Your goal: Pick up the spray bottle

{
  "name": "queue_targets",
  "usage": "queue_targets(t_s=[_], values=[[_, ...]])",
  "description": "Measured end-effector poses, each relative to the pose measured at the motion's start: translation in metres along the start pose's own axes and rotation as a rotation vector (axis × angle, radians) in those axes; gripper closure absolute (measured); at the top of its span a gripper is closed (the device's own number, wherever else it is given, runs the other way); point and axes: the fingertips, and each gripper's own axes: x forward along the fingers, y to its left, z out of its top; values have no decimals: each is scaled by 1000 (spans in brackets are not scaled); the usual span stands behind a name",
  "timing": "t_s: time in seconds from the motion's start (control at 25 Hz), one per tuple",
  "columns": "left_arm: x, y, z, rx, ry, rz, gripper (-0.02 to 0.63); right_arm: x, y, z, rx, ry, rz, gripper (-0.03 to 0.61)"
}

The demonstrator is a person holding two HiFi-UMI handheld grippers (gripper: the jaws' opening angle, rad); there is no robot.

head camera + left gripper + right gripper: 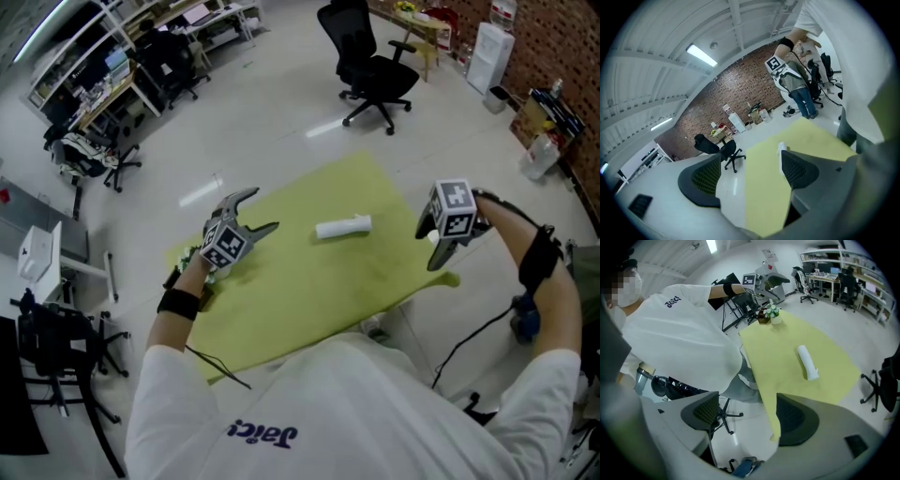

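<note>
A white spray bottle (343, 227) lies on its side near the middle of the yellow-green table (309, 295). My left gripper (262, 210) hovers over the table's left part, a short way left of the bottle, jaws open and empty. In the left gripper view the bottle (781, 149) peeks out beside one pad. My right gripper (441, 255) hangs at the table's right edge, apart from the bottle, jaws open with nothing between them. The right gripper view shows the bottle (806, 362) lying ahead on the table (783, 348).
A small potted plant (771, 314) stands at the table's corner by the left hand. A black office chair (375, 73) stands on the floor beyond the table. Desks and more chairs (89, 155) fill the far left. Boxes line the brick wall (553, 56) at right.
</note>
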Motion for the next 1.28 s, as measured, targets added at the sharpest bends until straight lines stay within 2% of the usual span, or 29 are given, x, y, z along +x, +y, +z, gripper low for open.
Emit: queue_targets(t_s=[0.28,0.68,0.96,1.28], values=[[10,-8,-21,-80,41,-90,199,6,-2,-17,26,-58,-81,179],[37,-19,-51,-132,105,-193,199,11,2,-32,73,-117,-129,179],[58,-45,-61,-164,142,-333,199,5,-4,-41,115,-178,-237,179],[91,-53,-49,-215,121,-381,199,-7,-24,-51,150,-257,-387,179]])
